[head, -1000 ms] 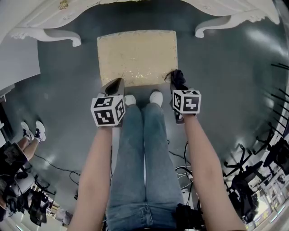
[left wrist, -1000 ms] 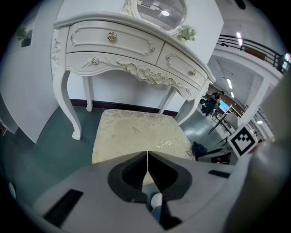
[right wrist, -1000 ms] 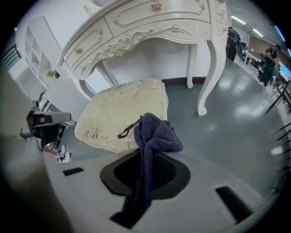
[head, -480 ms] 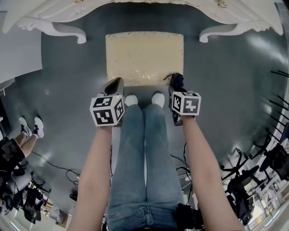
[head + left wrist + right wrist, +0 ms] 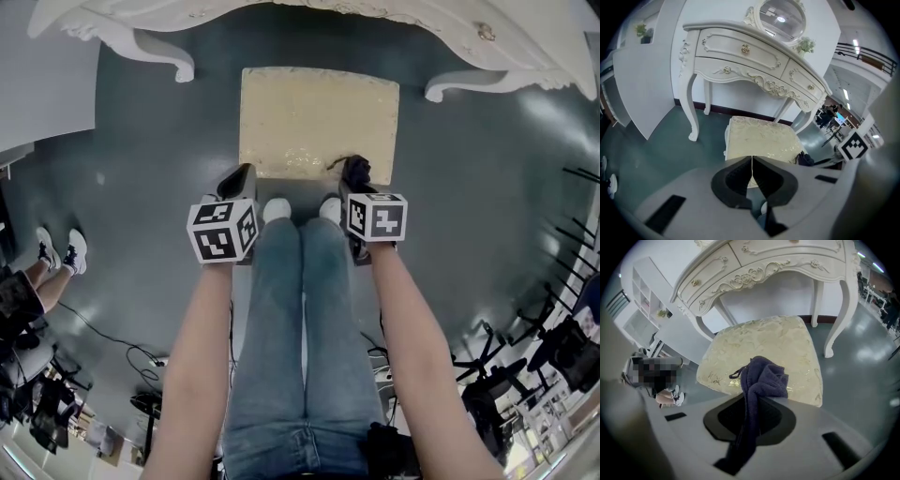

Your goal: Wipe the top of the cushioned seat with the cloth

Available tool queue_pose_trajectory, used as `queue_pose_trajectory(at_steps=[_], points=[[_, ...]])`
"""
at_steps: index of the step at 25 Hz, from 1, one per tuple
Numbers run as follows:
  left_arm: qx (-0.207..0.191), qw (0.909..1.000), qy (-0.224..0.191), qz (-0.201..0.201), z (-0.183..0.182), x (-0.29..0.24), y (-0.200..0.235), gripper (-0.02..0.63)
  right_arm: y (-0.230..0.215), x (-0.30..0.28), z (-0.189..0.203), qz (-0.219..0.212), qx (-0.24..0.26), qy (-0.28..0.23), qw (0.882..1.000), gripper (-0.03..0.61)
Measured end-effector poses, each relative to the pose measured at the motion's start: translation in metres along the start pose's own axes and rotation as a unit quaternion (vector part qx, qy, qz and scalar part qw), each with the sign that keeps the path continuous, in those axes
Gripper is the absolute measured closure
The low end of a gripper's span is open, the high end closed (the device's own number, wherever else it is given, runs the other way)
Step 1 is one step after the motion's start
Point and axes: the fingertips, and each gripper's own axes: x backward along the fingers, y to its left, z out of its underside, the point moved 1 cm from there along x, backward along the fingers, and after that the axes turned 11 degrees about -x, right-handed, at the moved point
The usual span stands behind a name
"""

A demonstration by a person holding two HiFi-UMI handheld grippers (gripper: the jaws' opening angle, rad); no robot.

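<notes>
Right gripper [image 5: 752, 411] is clenched on a dark purple cloth [image 5: 761, 378]. The cloth's bunched end sticks out past the jaw tips and its tail hangs back between the pads. In the head view the cloth sits over the near edge of the cushioned seat [image 5: 314, 112], toward its right corner; can't tell if it touches the top. Left gripper [image 5: 752, 165] has its jaws pressed together with nothing in them and is held just off the seat's near left corner, over the grey-green floor [image 5: 159, 159]. The seat is cream and patterned, and stands in front of a white ornate dressing table [image 5: 740, 51]. The person's white shoes [image 5: 277, 208] are just beside the seat's near edge, between the two grippers.
</notes>
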Motion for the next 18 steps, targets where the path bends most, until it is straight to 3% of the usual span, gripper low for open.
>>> queue_pose_trajectory(at_steps=[18], points=[[0.040, 0.9988, -0.009, -0.028, 0.019, 0.020, 0.040, 0.609, 0.063, -0.024, 0.006, -0.046, 0.039, 0.034, 0.998, 0.541]])
